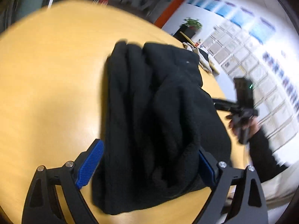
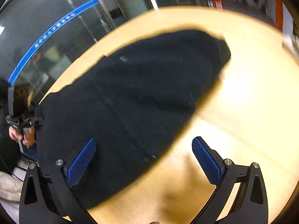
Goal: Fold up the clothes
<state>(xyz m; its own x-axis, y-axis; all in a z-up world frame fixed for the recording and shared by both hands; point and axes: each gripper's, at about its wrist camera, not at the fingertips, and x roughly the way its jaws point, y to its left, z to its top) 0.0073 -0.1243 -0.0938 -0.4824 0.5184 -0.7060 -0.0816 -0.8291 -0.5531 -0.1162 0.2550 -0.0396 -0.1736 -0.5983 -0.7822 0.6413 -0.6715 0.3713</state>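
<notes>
A black fleece garment (image 1: 155, 123) lies bunched in thick folds on the yellow wooden table (image 1: 46, 85). My left gripper (image 1: 149, 160) is open, its blue pads on either side of the garment's near end, with cloth between the jaws. In the right wrist view the same garment (image 2: 130, 102) lies flat and dark across the table (image 2: 243, 112). My right gripper (image 2: 143, 158) is open and empty above the garment's near edge. The right gripper also shows in the left wrist view (image 1: 243, 110), held in a hand at the garment's right side. The left gripper shows in the right wrist view (image 2: 20, 123).
A light cloth pile (image 1: 201, 56) lies at the table's far edge. A wall of framed papers (image 1: 252, 61) and a potted plant (image 1: 192, 23) stand beyond. Glass partitions (image 2: 56, 37) stand behind the table in the right wrist view.
</notes>
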